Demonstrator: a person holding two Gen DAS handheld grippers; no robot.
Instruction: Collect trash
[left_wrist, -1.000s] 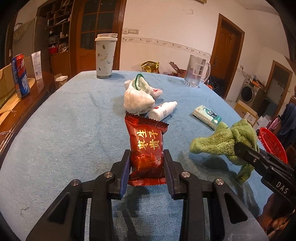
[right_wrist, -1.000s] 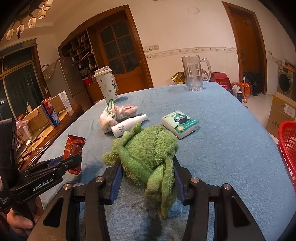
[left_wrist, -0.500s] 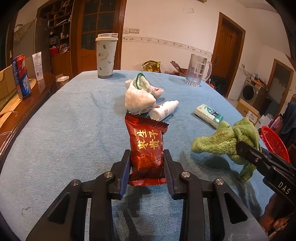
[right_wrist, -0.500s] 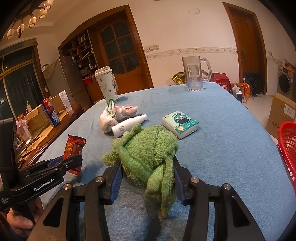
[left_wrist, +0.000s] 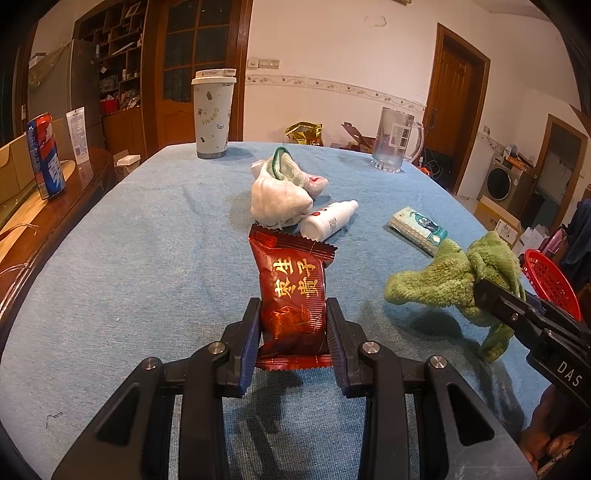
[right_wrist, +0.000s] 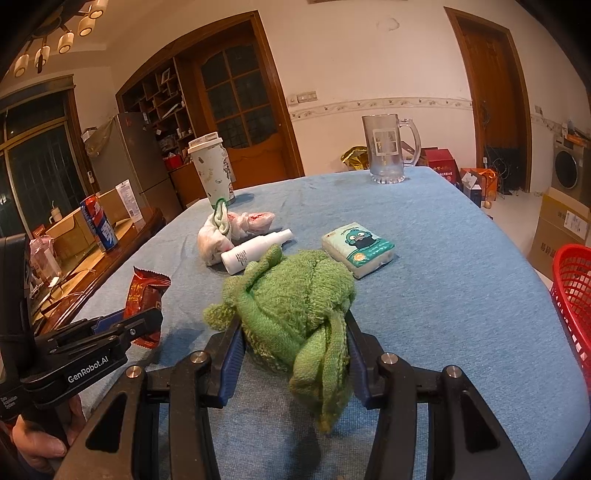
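My left gripper is shut on a red snack wrapper with gold characters, held upright just above the blue tablecloth. My right gripper is shut on a bunched green cloth, part of which droops over the front. In the left wrist view the green cloth shows at the right, clamped by the right gripper. The right wrist view shows the red wrapper in the left gripper at the left. A red mesh basket stands past the table's right edge.
On the cloth ahead lie a crumpled white bag, a small white bottle and a green tissue pack. A tall paper cup and a glass mug stand at the far end. A blue can stands on the wooden sideboard at left.
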